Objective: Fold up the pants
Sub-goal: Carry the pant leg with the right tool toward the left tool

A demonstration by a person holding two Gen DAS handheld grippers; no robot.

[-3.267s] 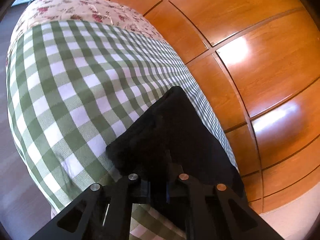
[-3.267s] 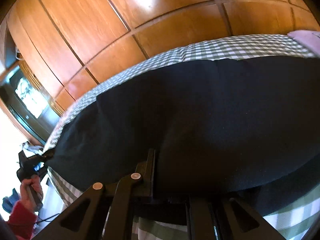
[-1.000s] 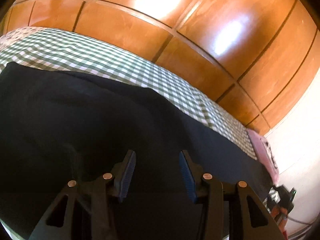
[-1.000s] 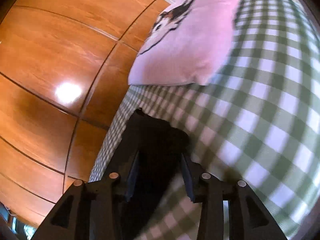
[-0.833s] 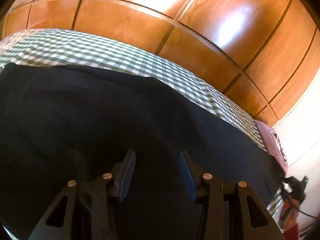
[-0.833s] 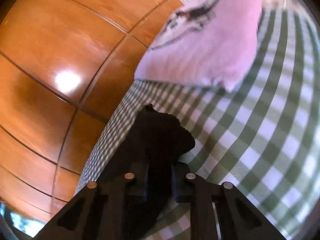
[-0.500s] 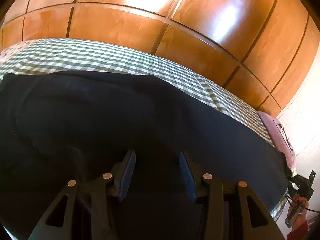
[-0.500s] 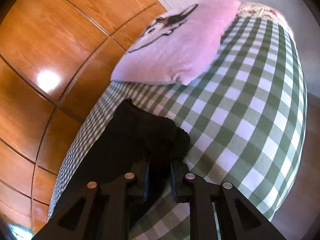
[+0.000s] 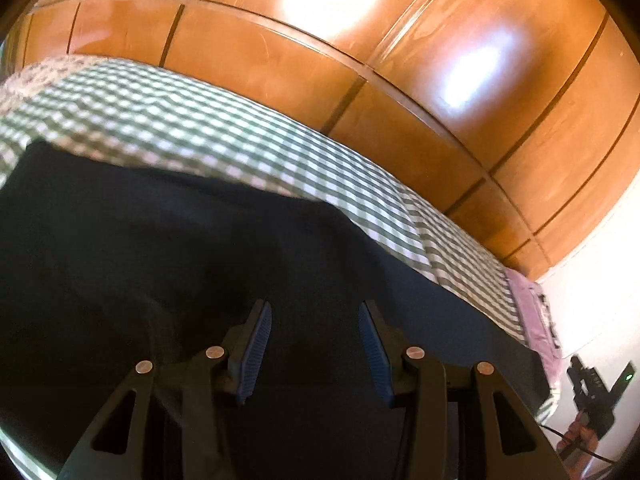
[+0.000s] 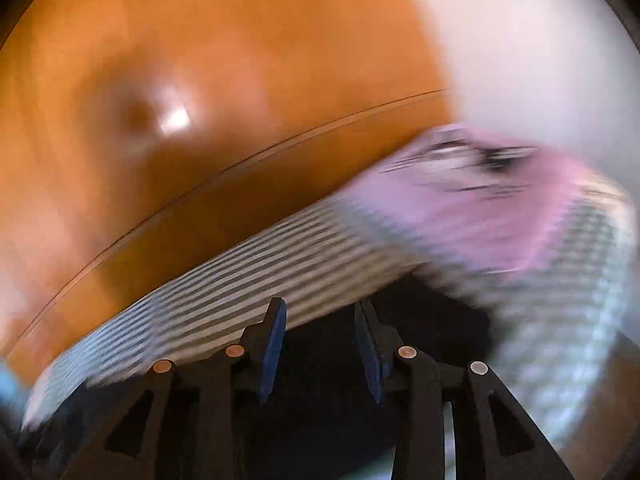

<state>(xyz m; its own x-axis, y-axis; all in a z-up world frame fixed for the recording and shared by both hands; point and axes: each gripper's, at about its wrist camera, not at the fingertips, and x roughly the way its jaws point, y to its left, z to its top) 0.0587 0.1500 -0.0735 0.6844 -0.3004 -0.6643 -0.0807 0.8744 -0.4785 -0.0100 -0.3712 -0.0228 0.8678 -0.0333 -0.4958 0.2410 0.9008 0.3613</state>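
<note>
Black pants (image 9: 160, 248) lie spread along a bed with a green-and-white checked cover (image 9: 200, 128). My left gripper (image 9: 315, 306) hovers just over the pants, open, with nothing between its blue pads. The right wrist view is heavily blurred by motion. There my right gripper (image 10: 320, 304) has its jaws opening, and the pads press on nothing. The dark end of the pants (image 10: 440, 312) lies below and behind them on the checked cover (image 10: 260, 272). In the left wrist view the right gripper (image 9: 596, 392) shows at the far end of the pants, held by a hand (image 9: 580, 436).
Glossy wooden wardrobe doors (image 9: 280, 60) run along the far side of the bed. A pink pillow (image 10: 500, 216) with a printed animal lies at the bed's end past the pants, also seen as the pink pillow (image 9: 532, 312). A white wall (image 10: 520, 40) stands behind it.
My right gripper, shut on the pants' end half a second ago, has parted its jaws, lifted away and rolled. My left gripper has stayed open above the pants, drifting only a little.
</note>
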